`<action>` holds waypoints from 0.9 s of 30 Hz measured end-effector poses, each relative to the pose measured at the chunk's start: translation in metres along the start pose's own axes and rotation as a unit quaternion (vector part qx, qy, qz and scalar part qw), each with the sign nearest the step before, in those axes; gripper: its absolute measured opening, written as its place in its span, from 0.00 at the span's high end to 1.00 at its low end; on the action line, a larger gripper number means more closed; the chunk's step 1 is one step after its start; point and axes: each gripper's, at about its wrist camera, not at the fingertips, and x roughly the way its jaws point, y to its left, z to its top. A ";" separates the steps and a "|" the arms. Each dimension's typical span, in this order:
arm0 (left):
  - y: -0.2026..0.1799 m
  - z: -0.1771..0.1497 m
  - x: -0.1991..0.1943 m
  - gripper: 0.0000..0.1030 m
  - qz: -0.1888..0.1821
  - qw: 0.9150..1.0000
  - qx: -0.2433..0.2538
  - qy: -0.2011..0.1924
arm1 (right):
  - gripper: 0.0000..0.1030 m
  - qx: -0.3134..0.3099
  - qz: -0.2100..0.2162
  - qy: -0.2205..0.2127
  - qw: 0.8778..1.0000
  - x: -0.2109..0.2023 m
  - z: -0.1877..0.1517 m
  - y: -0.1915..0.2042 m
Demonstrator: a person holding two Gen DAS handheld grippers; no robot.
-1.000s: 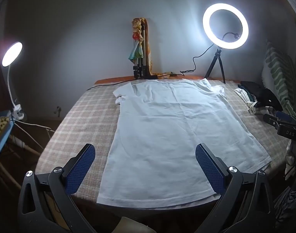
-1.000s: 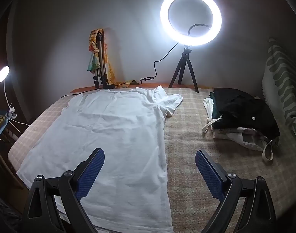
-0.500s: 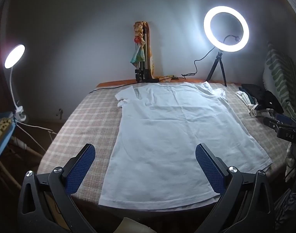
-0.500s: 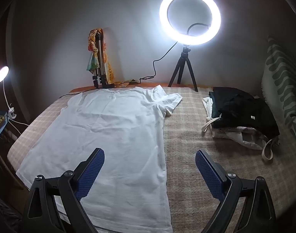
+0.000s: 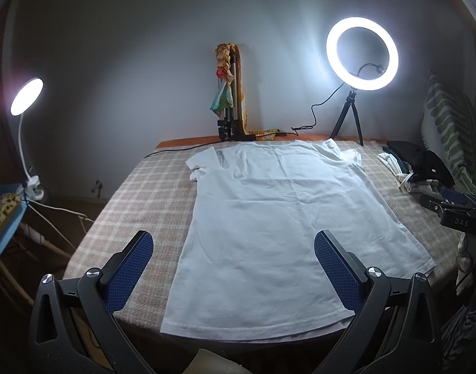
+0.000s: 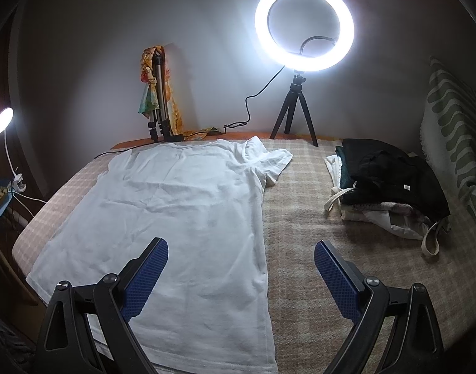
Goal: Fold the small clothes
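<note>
A white T-shirt (image 5: 269,224) lies spread flat on the checked table cover (image 5: 144,193), its collar toward the far wall and its hem at the near edge. In the right wrist view the same T-shirt (image 6: 175,218) fills the left half of the table. My left gripper (image 5: 233,268) hovers open above the shirt's hem, holding nothing. Over the shirt's right side edge, my right gripper (image 6: 241,271) is also open and holding nothing. The right gripper's body (image 5: 456,215) shows at the right edge of the left wrist view.
A pile of folded dark and pale clothes (image 6: 390,187) sits at the table's right. A ring light on a tripod (image 6: 303,28) and a folded tripod with a scarf (image 6: 158,99) stand at the back. A desk lamp (image 5: 27,96) is clipped at the left.
Both views have shifted slightly, the left gripper drifting a little back and left. The shirt has not moved and both grippers stay open.
</note>
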 end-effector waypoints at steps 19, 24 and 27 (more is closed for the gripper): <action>-0.004 -0.001 -0.007 0.00 0.000 1.000 -0.004 -0.007 | 0.06 -0.003 -0.001 0.000 1.000 0.001 0.000 0.001; -0.003 0.000 -0.008 0.00 -0.001 1.000 -0.005 -0.007 | 0.06 -0.002 -0.001 0.000 1.000 0.001 0.000 0.001; -0.003 -0.001 -0.008 0.00 -0.002 1.000 -0.005 -0.007 | 0.06 -0.002 -0.001 0.000 1.000 0.001 0.000 0.001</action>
